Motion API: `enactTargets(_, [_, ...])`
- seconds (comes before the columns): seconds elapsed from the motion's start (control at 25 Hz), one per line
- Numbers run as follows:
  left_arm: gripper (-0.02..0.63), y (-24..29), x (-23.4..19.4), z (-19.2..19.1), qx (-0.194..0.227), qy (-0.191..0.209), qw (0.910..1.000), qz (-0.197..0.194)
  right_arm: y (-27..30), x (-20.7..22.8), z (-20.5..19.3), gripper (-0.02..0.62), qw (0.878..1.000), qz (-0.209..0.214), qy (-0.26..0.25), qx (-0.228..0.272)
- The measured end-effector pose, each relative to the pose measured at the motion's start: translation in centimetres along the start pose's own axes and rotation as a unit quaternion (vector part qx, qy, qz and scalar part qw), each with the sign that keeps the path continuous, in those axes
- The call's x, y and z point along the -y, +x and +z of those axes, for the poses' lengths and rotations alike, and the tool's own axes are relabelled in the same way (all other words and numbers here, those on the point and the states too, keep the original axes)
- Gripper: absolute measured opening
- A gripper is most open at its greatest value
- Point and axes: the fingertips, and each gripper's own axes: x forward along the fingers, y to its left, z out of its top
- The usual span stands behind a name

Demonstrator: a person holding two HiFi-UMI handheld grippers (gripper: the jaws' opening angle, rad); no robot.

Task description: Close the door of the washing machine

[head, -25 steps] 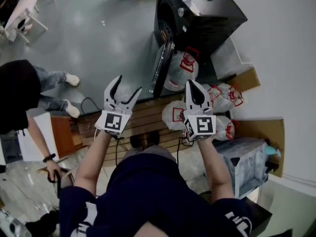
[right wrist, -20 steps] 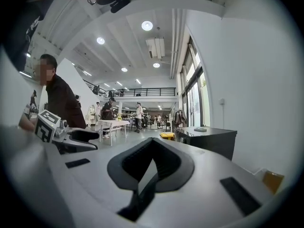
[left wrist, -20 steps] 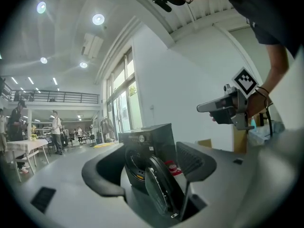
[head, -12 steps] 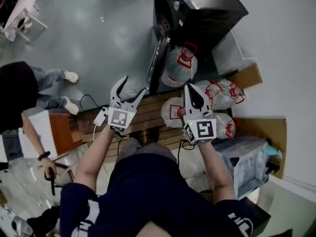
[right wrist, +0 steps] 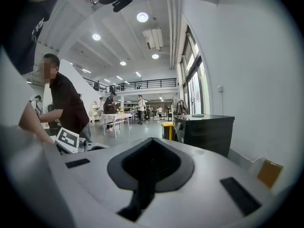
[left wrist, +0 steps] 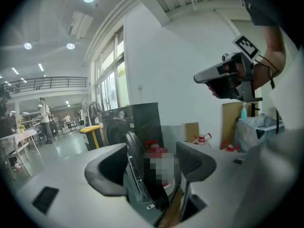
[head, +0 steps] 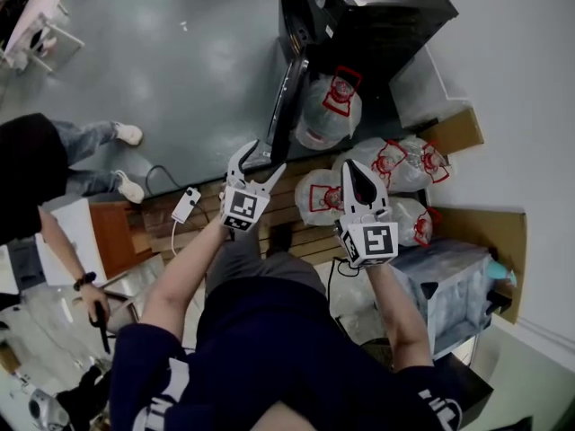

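Note:
The black washing machine [head: 359, 16] stands at the top of the head view, its round door [head: 287, 97] swung open and seen edge-on. My left gripper [head: 261, 160] is open, with its tips at the door's near edge. In the left gripper view the door [left wrist: 135, 165] sits between the two fingers [left wrist: 107, 175], in front of the machine [left wrist: 137, 122]; I cannot tell if they touch it. My right gripper [head: 357, 180] is shut on nothing, to the right of the door and over the jugs. In the right gripper view the machine [right wrist: 204, 132] shows beyond the shut right gripper [right wrist: 151, 148].
Several clear water jugs with red labels [head: 328, 110] lie beside the machine and on a wooden pallet [head: 269, 227]. Cardboard [head: 454, 133] leans on the right wall above a grey bin [head: 440, 285]. A person [head: 36, 169] crouches at the left. A white adapter [head: 186, 205] lies on the pallet.
My left gripper has moved right and forward, bringing its open jaws up to the door's edge. The right gripper stayed shut and shifted only slightly.

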Motion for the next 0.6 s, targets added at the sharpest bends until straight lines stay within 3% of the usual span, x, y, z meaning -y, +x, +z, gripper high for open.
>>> enactTargets(0.28, [0.331, 4.1, 1.5, -5.0, -0.043, 0.007, 0.9982, -0.04, 1.0, 0.4, -2.1, 0.02, 0.999, -0.041, 0.006, -0.032])
enactTargets(0.6, [0.33, 7.4, -0.3, -9.2, -0.066, 0.025, 0.993, -0.095, 5.6, -0.2, -1.6, 0.02, 0.993, -0.105, -0.005, -0.055])
